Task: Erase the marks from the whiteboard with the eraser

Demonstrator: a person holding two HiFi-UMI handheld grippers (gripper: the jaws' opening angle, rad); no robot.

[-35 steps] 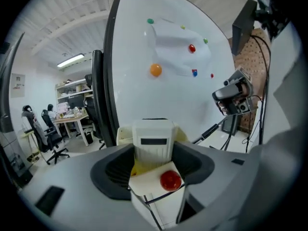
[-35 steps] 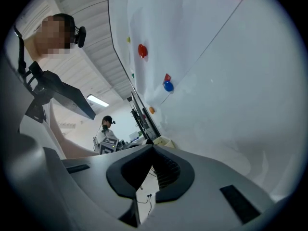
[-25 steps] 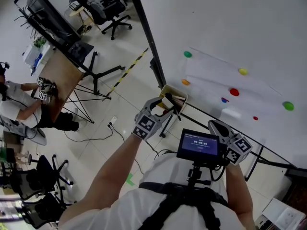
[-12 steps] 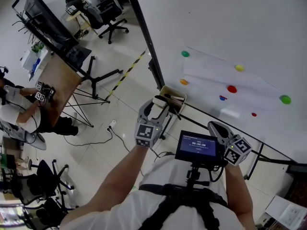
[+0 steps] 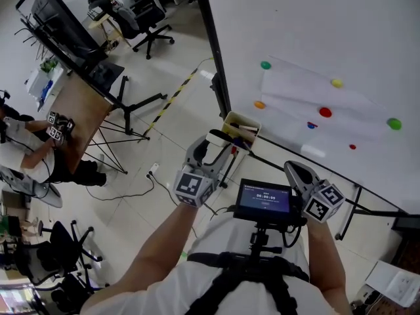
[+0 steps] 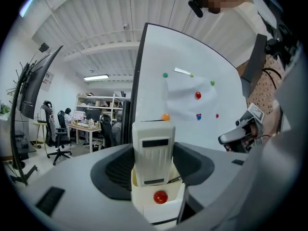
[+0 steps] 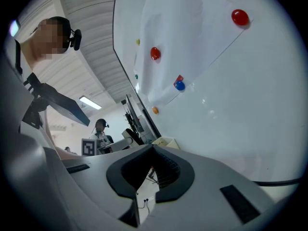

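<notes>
The whiteboard (image 5: 328, 31) stands at the right, with a paper sheet (image 5: 308, 100) pinned to it by coloured magnets and small red and blue spots (image 5: 311, 125) on it. A cream tray (image 5: 244, 125) hangs at its lower left corner. My left gripper (image 5: 220, 140) is just in front of that tray, shut on a white eraser (image 6: 153, 150) that stands upright between its pads. Below the eraser, the tray (image 6: 144, 206) holds a red magnet (image 6: 160, 197). My right gripper (image 5: 293, 170) is lower and nearer my body, shut and empty (image 7: 153, 147), pointing up along the board (image 7: 231, 105).
A small screen (image 5: 266, 201) is mounted on my chest rig between the grippers. A wooden desk (image 5: 79, 104) on a tripod stand, office chairs (image 5: 141, 15), floor cables (image 5: 141, 182) and a seated person (image 5: 33, 146) are to the left. Yellow-black tape (image 5: 174, 97) crosses the floor.
My left gripper has drawn back a little from the tray toward my body, still with the eraser. The right gripper has hardly moved. The view has shifted slightly.
</notes>
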